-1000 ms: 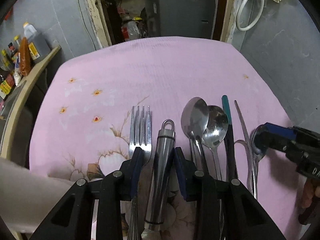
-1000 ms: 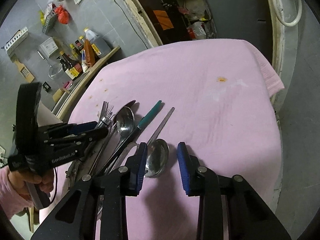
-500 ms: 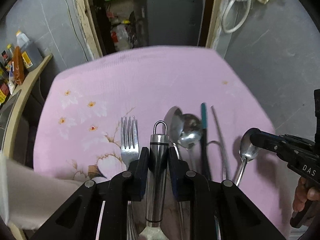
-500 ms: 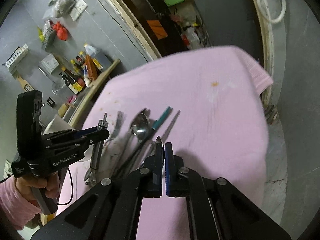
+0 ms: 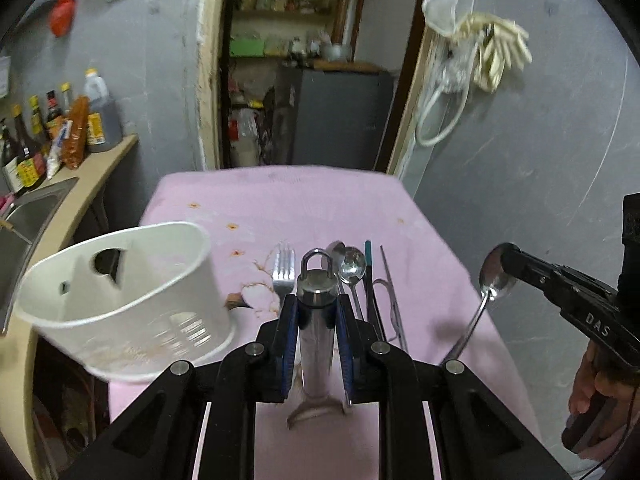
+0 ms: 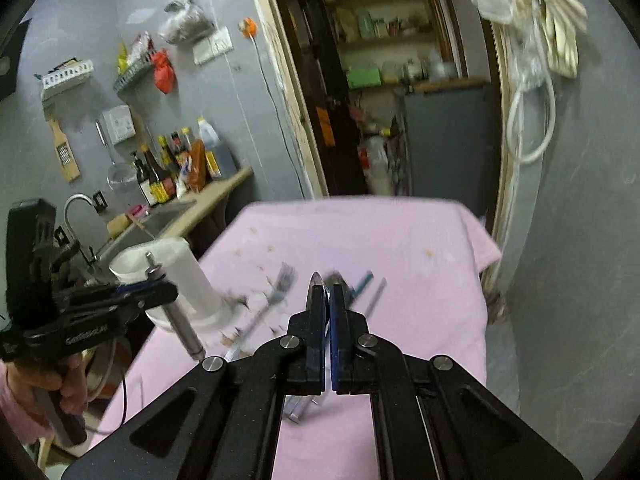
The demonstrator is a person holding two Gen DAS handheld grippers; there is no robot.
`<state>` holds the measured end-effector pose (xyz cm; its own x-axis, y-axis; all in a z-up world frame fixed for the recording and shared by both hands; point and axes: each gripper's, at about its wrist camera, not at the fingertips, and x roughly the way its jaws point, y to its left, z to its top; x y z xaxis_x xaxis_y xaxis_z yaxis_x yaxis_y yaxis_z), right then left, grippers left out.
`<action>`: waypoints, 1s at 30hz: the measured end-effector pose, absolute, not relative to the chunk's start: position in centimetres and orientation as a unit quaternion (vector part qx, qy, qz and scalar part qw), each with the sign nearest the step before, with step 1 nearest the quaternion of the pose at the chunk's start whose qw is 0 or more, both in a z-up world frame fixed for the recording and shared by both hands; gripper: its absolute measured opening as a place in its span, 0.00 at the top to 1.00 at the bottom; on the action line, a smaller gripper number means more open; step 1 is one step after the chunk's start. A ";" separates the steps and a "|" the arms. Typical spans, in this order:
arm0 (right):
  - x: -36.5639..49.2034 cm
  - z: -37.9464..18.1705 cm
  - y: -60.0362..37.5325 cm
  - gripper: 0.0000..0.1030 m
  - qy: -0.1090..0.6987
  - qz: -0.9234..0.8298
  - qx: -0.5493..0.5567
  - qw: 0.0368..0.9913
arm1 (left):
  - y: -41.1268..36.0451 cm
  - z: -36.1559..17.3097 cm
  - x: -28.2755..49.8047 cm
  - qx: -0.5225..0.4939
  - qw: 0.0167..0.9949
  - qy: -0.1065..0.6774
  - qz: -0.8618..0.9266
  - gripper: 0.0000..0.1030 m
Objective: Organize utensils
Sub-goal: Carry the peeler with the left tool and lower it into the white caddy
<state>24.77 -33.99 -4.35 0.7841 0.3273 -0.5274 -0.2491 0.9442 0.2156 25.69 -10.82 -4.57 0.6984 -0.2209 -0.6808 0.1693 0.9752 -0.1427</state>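
**Two utensils lifted, white holder waiting at the table edge**

Nearest the left wrist camera, the left gripper [image 5: 317,320] pinches a steel-handled tool [image 5: 316,316] between its blue pads; the handle stands upright with its hanging loop on top, and its wider working end shows blurred below the fingers, held above the pink tablecloth [image 5: 280,200]. In the right wrist view the same gripper [image 6: 156,284] is seen from the side with the steel handle [image 6: 182,324] slanting down through it, just in front of the white holder.

The right gripper [image 6: 328,308] has its fingers pressed nearly together on the bowl of a spoon [image 6: 316,280], whose tip pokes up above the pads. From the left camera the spoon [image 5: 494,280] hangs from that gripper [image 5: 508,260], handle slanting down toward the cloth, to the right of the steel-handled tool.

Left of the steel-handled tool sits a white utensil holder [image 5: 120,300], tilted in this view, with cut-out holes in its wall and slots in its base. No utensil shows inside it; the bottom carries some brownish marks.

Just beyond the steel-handled tool, more pieces lie side by side on the cloth: a fork [image 5: 283,276], two spoons [image 5: 352,266], a green-handled utensil [image 5: 368,252] and a thin metal piece [image 5: 390,280].

Farther left of the holder, a counter holds a row of sauce bottles [image 5: 48,136] beside a sink [image 5: 24,216].
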 end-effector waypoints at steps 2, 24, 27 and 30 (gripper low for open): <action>24.7 -2.3 -32.5 0.98 0.268 0.159 0.055 0.949 | -9.5 -3.0 24.5 -0.053 0.928 0.355 -0.105 0.83; 29.1 3.7 -13.1 0.98 0.164 0.173 -0.113 0.965 | 8.5 5.8 25.5 -0.036 0.971 0.235 0.030 0.83; 29.3 2.8 -12.6 0.98 0.172 0.170 -0.120 0.963 | 8.8 5.1 25.6 -0.025 0.973 0.228 0.032 0.83; 29.5 1.9 -12.1 0.98 0.182 0.172 -0.126 0.960 | 8.7 4.9 25.7 -0.016 0.974 0.225 0.029 0.83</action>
<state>29.50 -12.08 1.89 0.8746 0.2836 -0.3933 -0.3754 0.9094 -0.1789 25.66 8.73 4.93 0.8973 0.0502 -0.4385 -0.0645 0.9978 -0.0179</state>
